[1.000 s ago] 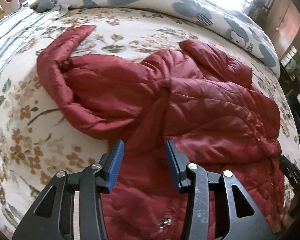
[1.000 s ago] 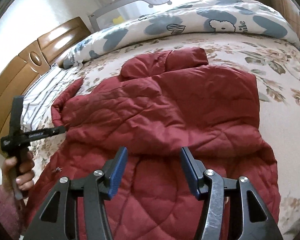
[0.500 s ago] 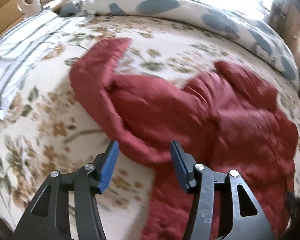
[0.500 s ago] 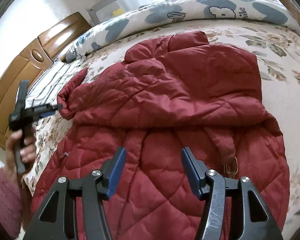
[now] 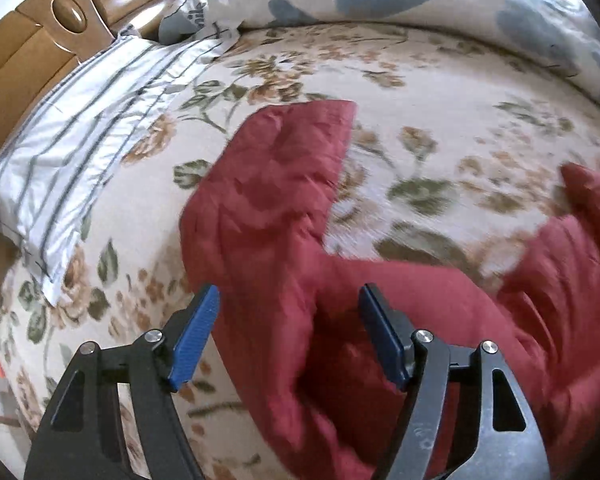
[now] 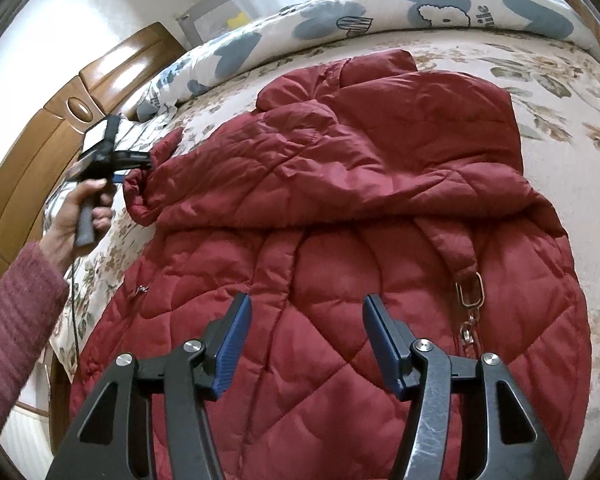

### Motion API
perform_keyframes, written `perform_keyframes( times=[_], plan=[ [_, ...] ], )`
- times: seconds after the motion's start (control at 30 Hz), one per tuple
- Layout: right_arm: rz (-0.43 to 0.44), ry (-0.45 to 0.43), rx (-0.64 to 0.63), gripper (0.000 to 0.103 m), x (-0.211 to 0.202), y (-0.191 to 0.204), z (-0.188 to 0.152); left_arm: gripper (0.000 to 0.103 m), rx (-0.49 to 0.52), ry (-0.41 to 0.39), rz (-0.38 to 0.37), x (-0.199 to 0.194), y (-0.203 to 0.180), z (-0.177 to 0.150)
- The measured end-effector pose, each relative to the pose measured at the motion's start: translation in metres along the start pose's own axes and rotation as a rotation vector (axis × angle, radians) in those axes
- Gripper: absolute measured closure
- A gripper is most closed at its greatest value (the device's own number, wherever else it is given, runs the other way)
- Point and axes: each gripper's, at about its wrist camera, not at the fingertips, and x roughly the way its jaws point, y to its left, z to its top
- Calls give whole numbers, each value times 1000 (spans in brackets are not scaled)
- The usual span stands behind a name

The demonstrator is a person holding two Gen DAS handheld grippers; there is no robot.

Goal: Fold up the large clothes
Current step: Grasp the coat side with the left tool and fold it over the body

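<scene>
Both tongs gape empty, the left tongs (image 5: 288,332) just widened over the blurred red coat's (image 6: 340,208) sleeve.

The only lettering you can read is on the blue-and-white quilt (image 6: 440,12) along the far side of the bed: the letters "ile" beside a printed cartoon sheep, seen upside down from your right wrist. Your left wrist view catches the same letters near the headboard, blurred.
</scene>
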Motion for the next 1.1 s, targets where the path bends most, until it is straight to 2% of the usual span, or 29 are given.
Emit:
perform_keyframes(
  times=[0.1, 0.13, 0.17, 0.2, 0.27, 0.3, 0.4, 0.53, 0.73, 0.83, 1.1],
  plan=[
    [4, 0, 8, 44, -3, -2, -2, 35, -9, 36, 17, 14, 3, 12],
    [-1, -1, 7, 44, -4, -2, -2, 43, -4, 58, 11, 20, 2, 14],
    [-4, -1, 6, 44, -4, -2, -3, 62, 6, 85, 6, 26, 1, 15],
    [-2, 1, 7, 44, -4, -2, -3, 71, 13, 94, 8, 28, 0, 15],
    [7, 0, 14, 44, -5, -2, -2, 88, 29, 90, -2, 28, -1, 12],
    [9, -3, 14, 44, -6, -2, -2, 90, 36, 81, -6, 25, -1, 10],
    [17, -17, 5, 44, -11, 0, 1, 94, 26, 42, -56, 8, 4, 2],
    [31, -43, 1, 44, -19, 2, 8, 95, -10, -9, -166, -27, 11, -17],
    [41, -62, 4, 44, -25, 2, 13, 95, -57, -69, -389, -86, 10, -53],
    [50, -69, 17, 44, -28, 1, 13, 95, -57, -96, -474, -114, 0, -69],
    [64, -78, 43, 44, -34, -6, 10, 95, -70, -141, -629, -167, -27, -96]
  ],
)
